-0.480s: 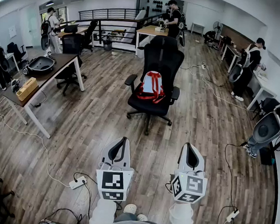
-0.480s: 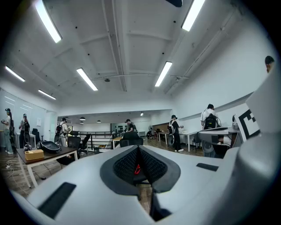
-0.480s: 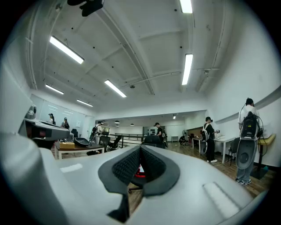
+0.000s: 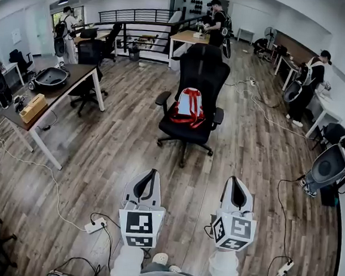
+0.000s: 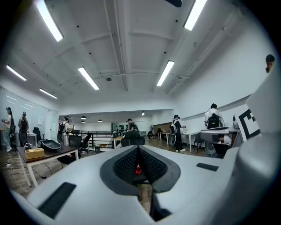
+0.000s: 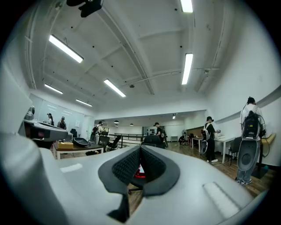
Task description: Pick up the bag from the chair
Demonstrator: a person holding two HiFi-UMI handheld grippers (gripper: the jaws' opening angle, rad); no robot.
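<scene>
Bag: we find the red-and-white bag [image 4: 189,106] upright on the seat of the black chair [image 4: 202,68], leaning against the backrest.
Chair: it stands mid-room on the wooden floor [image 4: 117,147], straight ahead of both grippers and well apart from them.
Left gripper: the left gripper [image 4: 149,180] is held level at the bottom of the head view. Its jaws are closed together with nothing between them (its own view shows only a sliver of the bag's red far beyond the pads [image 5: 127,165]).
Right gripper: the right gripper [image 4: 234,188] is level beside the left one. Its jaws are likewise pressed together and empty, and we note the same red sliver far past them.
Counter: the counter [image 4: 62,92] at the left carries a yellow box [image 4: 33,109] and a dark rounded item [image 4: 48,79].
Floor items: a white power strip [image 4: 96,224] with trailing cables lies near the left gripper.
People: we see a person [image 4: 217,24] standing at a far table, with others along the walls.
</scene>
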